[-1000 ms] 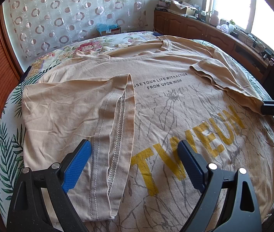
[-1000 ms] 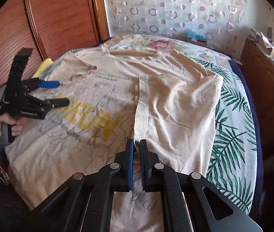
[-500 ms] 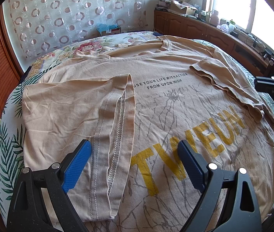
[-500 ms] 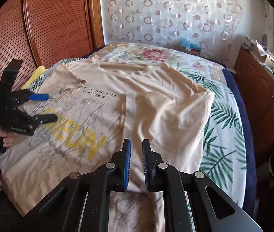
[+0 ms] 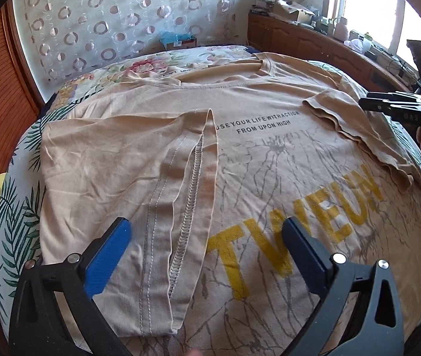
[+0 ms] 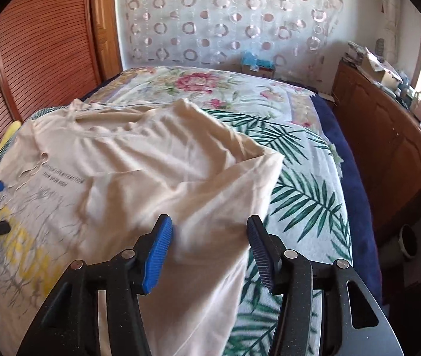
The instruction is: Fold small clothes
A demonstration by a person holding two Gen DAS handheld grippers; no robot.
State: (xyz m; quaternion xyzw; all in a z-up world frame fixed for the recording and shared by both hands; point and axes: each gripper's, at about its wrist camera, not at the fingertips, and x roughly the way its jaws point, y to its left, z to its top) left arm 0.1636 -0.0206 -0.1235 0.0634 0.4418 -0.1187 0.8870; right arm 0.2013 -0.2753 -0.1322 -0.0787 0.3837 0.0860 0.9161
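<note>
You are holding your left gripper (image 5: 206, 237) low over the bottom part of a beige T-shirt (image 5: 270, 154), and its jaws are standing wide apart with nothing between them. The T-shirt is lying spread on a bed (image 5: 17, 184) with a bedspread of green palm leaves and pink flowers. One side of the shirt is lying folded inward over the front, so that its side seam (image 5: 191, 204) with the overlock stitching is facing up and running between your left fingers (image 5: 108, 255) toward the collar. The yellow letters "TWEUN" (image 5: 296, 225) and a small black line of text (image 5: 259, 123) are showing on the uncovered part of the front. The short sleeve (image 5: 359, 136) on the other side is lying flat on the shirt, not folded in. Your right gripper (image 6: 209, 249) is hovering over the folded part of the shirt, near the edge that is lying beside the palm-leaf bedspread (image 6: 302, 195). Its jaws are also standing apart, and the cloth between them is not pinched. In the left wrist view your right gripper (image 5: 400, 108) is appearing at the right border, just above the sleeve side. A wooden cabinet (image 6: 388, 154) is standing along the bed, and a curtain with ring patterns (image 6: 225, 23) is hanging behind it.
</note>
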